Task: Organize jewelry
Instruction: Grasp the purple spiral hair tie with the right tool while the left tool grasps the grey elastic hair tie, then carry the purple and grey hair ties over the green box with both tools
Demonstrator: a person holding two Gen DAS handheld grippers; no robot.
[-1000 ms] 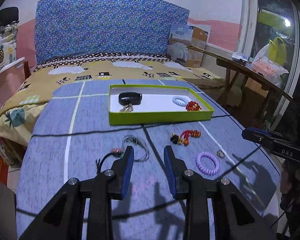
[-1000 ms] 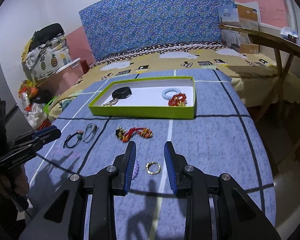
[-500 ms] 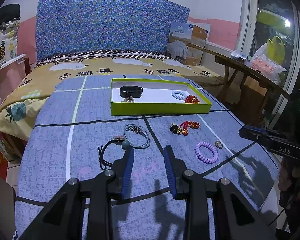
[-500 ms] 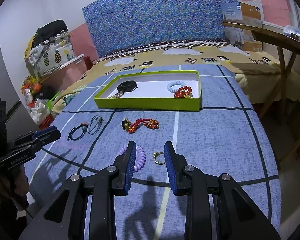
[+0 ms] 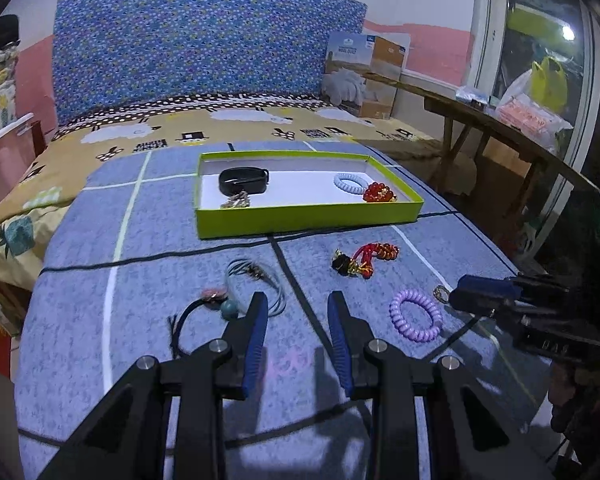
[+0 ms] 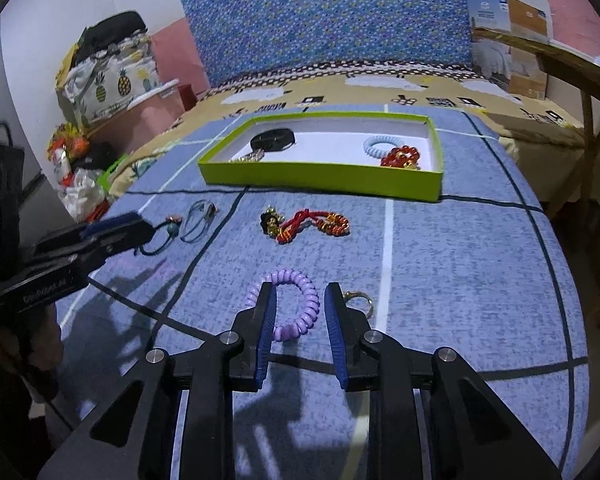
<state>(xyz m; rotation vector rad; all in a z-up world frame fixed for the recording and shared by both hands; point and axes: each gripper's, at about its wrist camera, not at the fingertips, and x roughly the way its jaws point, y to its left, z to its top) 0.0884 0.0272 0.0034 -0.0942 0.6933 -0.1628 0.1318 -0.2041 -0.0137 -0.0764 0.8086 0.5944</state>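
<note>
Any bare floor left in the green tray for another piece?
Yes: the green tray is bare in the middle, between the black band and the pale blue coil tie. Both ends are crowded; red beads fill the right corner.

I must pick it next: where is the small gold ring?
The gold ring lies on the blue blanket, just right of the purple coil bracelet.

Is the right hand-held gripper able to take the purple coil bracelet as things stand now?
Probably yes. The right hand-held gripper has just been closing, with the purple coil bracelet partly between its open jaws. Nothing covers it; the small gold ring lies just beside.
</note>
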